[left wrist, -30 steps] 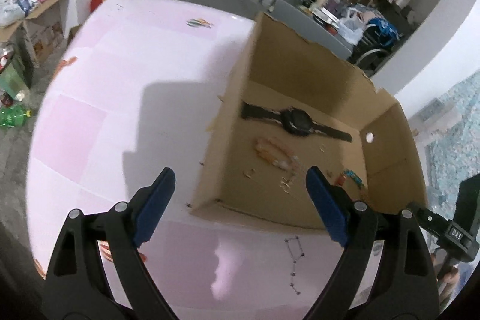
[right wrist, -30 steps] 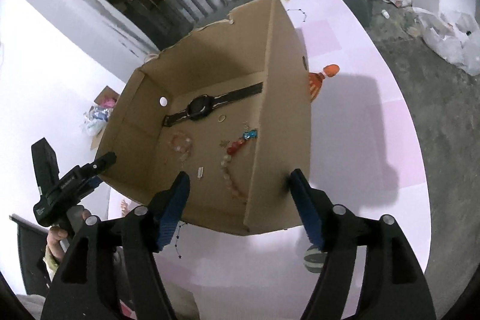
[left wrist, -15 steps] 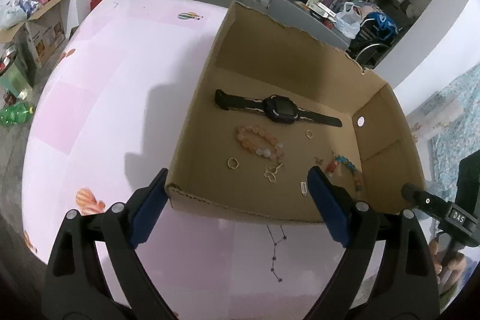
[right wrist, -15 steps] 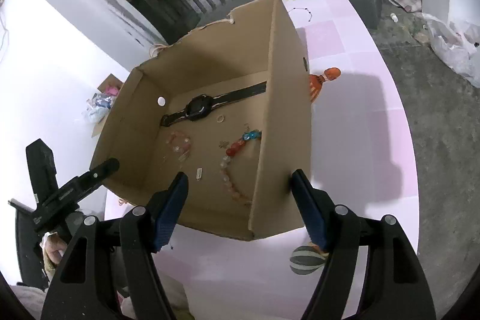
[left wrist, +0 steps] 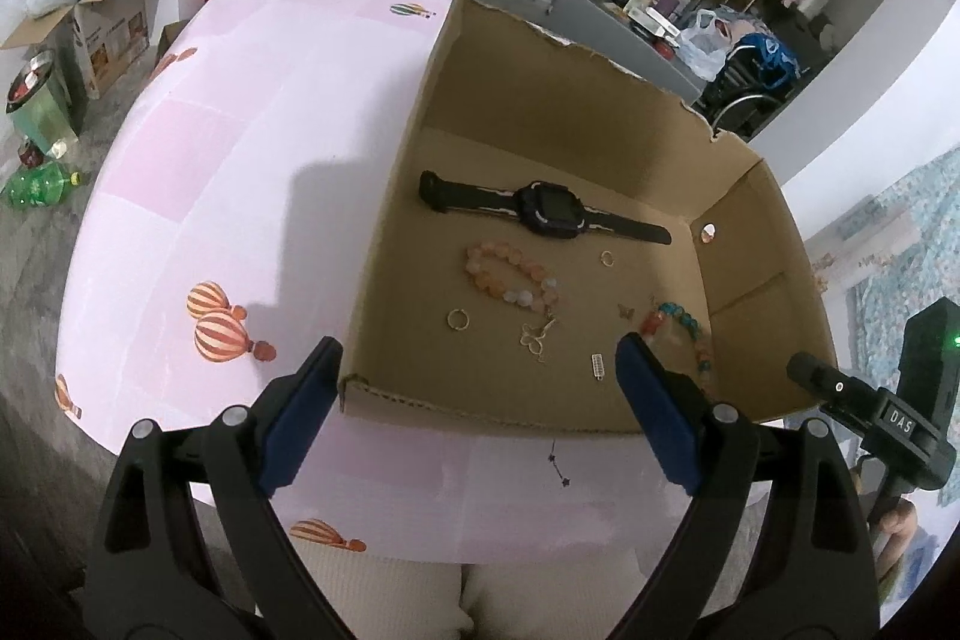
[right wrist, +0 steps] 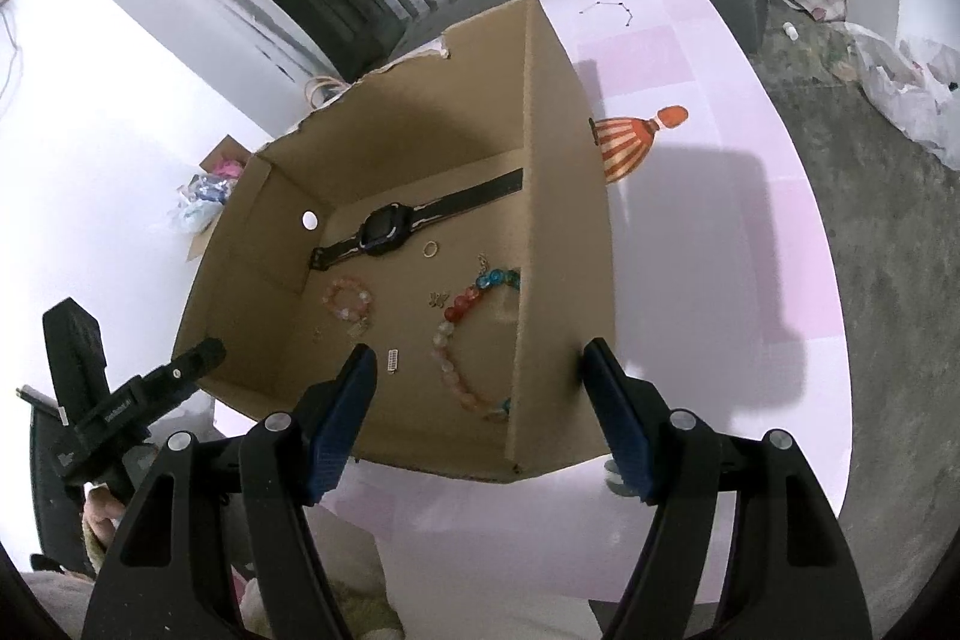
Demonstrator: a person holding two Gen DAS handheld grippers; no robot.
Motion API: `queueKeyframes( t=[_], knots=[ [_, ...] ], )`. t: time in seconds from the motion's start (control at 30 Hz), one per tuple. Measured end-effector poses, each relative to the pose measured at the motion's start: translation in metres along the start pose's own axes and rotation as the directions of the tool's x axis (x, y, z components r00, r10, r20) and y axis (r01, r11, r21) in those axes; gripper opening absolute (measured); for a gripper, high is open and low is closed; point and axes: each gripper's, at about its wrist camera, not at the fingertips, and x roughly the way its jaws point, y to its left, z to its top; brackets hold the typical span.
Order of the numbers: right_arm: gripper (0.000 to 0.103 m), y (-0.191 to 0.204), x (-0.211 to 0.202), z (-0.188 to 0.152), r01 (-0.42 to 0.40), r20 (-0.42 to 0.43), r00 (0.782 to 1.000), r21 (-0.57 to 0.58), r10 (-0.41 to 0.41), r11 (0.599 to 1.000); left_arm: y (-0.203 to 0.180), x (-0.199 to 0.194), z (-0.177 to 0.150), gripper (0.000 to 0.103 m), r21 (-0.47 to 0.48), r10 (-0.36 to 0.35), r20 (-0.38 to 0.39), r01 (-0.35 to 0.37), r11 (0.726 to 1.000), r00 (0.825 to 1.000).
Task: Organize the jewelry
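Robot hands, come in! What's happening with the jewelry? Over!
Left gripper open, empty. Right gripper open, empty. Watch, bracelets and rings lie loose in the cardboard box. Box walls ring the pieces.

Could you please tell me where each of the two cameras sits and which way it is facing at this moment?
Left wrist: rides the left gripper, above the near edge of the table, looking down into the cardboard box; both open fingers show, with the other gripper at right.
Right wrist: rides the right gripper, over the box's near right corner, looking down into it; both open fingers show, the other gripper at left.
Shared: box, black watch, pink bead bracelet, multicoloured bead bracelet.
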Motion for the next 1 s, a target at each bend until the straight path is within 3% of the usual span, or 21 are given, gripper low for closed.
queueKeyframes(
  t=[0.4, 0.67, 1.0],
  knots=[
    [0.074, 0.007, -0.028, -0.011, 0.053, 0.082, 0.995, -0.018, -0.051, 0.998, -0.002, -0.031, -0.006, 0.088, 0.036, 0.102, 0.113, -0.106, 0.994, 0.988],
    [0.081, 0.011, -0.047, -0.020, 0.102, 0.124, 0.987, -0.025, -0.098, 0.994, -0.013, -0.056, -0.017, 0.089, 0.096, 0.194, 0.202, -0.216, 0.972, 0.960],
    [0.087, 0.030, -0.066, -0.032, 0.178, 0.178, 0.971, -0.089, -0.160, 0.980, -0.017, -0.070, -0.032, 0.090, 0.129, 0.205, 0.214, -0.235, 0.963, 0.955]
  ],
)
